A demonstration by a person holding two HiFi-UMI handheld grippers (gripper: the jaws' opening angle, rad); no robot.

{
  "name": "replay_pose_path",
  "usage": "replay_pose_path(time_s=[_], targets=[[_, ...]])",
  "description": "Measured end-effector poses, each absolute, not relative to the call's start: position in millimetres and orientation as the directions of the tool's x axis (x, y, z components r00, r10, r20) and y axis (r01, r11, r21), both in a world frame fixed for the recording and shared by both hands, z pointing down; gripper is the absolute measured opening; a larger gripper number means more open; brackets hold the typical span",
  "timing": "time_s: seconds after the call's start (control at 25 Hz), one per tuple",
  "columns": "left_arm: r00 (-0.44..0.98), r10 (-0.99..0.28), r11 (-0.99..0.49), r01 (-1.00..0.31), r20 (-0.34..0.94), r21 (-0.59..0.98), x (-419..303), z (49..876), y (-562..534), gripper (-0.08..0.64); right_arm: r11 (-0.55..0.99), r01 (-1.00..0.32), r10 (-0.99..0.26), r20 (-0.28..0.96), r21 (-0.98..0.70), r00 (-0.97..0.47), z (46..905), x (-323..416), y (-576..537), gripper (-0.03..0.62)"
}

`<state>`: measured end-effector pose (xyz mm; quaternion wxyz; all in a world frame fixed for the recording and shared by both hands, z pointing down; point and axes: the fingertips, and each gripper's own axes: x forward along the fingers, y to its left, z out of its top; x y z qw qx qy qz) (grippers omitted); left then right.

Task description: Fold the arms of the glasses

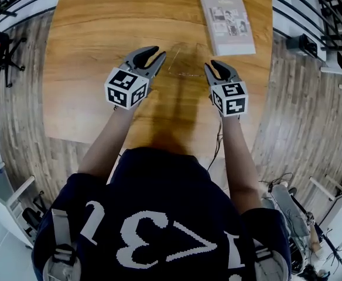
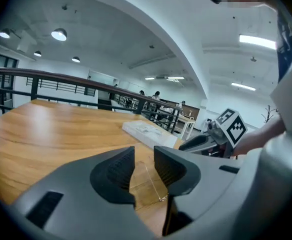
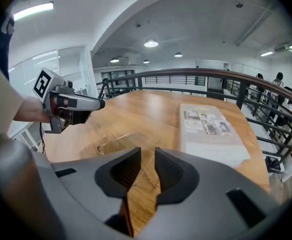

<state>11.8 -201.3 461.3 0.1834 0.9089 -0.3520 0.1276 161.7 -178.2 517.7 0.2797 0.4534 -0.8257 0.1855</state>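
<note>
**A:** Where are the glasses?

**B:** On the table [image 1: 95, 34], about the middle of it, between my two claws. The glasses [image 1: 181, 70] are thin and see-through, so from above I make out little more than a few pale lines on the wood.

**A:** And your left claw?

**B:** My left claw [image 1: 158, 52] is just left of them, with its jaws spread partway. In the left gripper view one thin arm of the glasses shows through the gap, lying on the wood beyond the pads. The pads don't press on it.

**A:** The right one?

**B:** My right claw [image 1: 211, 65] is just right of the glasses. Its jaws are apart too and pinch nothing. The right gripper view shows the frame a little to the left and farther off, with a thin line running in toward the gap.

**A:** Are the arms folded?

**B:** I cannot tell, the lines are too faint.

**A:** Anything else on the table?

**B:** A booklet [image 1: 227, 22] lies flat at the far right, well apart from the glasses.
</note>
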Motion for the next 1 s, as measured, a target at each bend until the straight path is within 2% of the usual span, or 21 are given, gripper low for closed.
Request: replay_pose_path(time_s=[0.04, 0.16, 0.4, 0.6, 0.84, 1.0], targets=[[0.726, -0.567, -0.689, -0.677, 0.388, 0.259, 17.5, 472.5, -202.4, 0.129, 0.518, -0.853, -0.626, 0.649, -0.067, -0.431, 526.2, 161.5, -178.4, 0.104], [0.744, -0.487, -0.702, -0.645, 0.457, 0.303, 31.5, 501.2, -199.8, 0.147, 0.503, -0.856, -0.572, 0.696, -0.121, -0.435, 545.8, 161.8, -175.0, 0.110], [0.762, -0.351, -0.697, -0.601, 0.544, 0.391, 44.2, 537.7, -187.2, 0.147, 0.475, -0.853, -0.509, 0.724, -0.216, -0.466, 563.8, 160.3, -167.2, 0.111], [0.766, -0.260, -0.705, -0.567, 0.588, 0.426, 50.7, 553.7, -177.2, 0.146, 0.488, -0.840, -0.488, 0.723, -0.237, -0.488, 564.7, 154.2, -166.7, 0.064], [0.788, -0.211, -0.718, -0.526, 0.578, 0.455, 55.8, 555.9, -173.0, 0.057, 0.547, -0.808, -0.450, 0.738, -0.218, -0.503, 565.1, 145.4, -168.1, 0.041], [0.811, -0.149, -0.729, -0.477, 0.566, 0.491, 63.3, 556.1, -166.0, 0.037, 0.583, -0.788, -0.426, 0.752, -0.197, -0.503, 564.9, 139.8, -168.4, 0.037]])
